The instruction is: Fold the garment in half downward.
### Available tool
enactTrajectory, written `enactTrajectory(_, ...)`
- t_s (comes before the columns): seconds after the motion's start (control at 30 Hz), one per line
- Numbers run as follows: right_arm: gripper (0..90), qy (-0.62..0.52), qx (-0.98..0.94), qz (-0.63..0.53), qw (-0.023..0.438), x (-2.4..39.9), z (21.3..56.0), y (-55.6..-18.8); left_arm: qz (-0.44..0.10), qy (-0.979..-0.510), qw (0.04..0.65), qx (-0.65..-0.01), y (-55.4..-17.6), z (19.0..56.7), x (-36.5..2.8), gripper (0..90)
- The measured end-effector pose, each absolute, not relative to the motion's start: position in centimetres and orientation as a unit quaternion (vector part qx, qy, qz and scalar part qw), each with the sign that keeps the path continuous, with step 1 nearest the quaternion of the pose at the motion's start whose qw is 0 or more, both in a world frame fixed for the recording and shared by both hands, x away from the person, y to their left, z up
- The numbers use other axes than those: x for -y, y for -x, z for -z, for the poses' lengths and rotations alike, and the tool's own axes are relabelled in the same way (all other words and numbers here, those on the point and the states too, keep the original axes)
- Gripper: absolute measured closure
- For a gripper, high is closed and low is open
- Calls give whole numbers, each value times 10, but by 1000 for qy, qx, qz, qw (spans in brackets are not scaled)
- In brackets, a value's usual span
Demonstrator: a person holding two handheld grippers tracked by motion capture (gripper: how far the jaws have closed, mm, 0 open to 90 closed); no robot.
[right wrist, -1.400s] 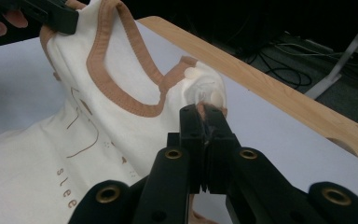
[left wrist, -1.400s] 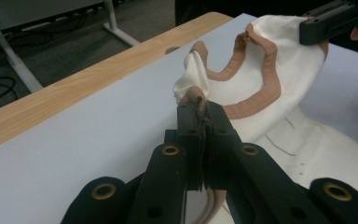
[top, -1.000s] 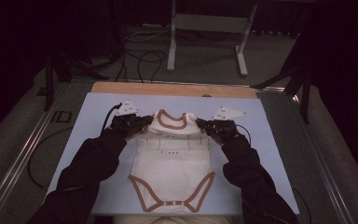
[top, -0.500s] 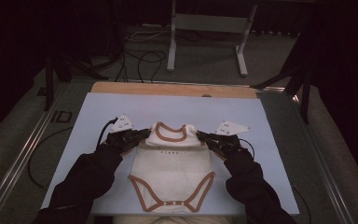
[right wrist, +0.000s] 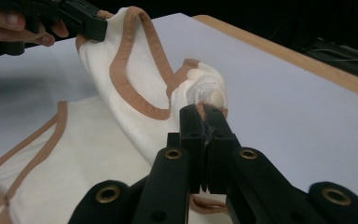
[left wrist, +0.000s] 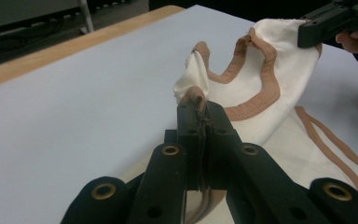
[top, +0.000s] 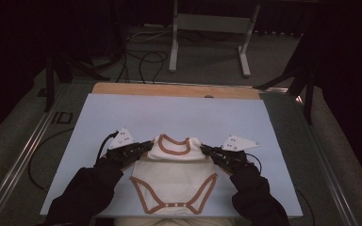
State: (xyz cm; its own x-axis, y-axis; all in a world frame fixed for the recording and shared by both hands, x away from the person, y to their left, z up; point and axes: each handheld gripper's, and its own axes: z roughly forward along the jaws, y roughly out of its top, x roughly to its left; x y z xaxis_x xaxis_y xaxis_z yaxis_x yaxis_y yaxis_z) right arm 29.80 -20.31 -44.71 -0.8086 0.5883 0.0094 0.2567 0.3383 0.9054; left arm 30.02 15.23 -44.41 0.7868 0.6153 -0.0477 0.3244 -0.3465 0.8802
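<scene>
While the bodysuit (top: 174, 169) lies folded, each hand-held gripper — left (top: 147, 145), right (top: 203, 149) — clamps a shoulder.

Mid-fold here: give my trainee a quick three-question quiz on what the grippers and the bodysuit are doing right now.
1. True or false: the left gripper is shut on the bodysuit.
2. What does the right gripper pinch: A) the snap end, B) a shoulder, C) the sheet?
3. What colour is the bodysuit's trim?

Key: 1 true; 2 B; 3 brown.
</scene>
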Motion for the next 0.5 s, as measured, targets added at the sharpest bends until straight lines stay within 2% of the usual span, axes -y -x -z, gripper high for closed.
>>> enactTrajectory(0.5,887,-265,-806,-510,144,204,463,-273,-133,-808,494,-292,-272,465,-152,883)
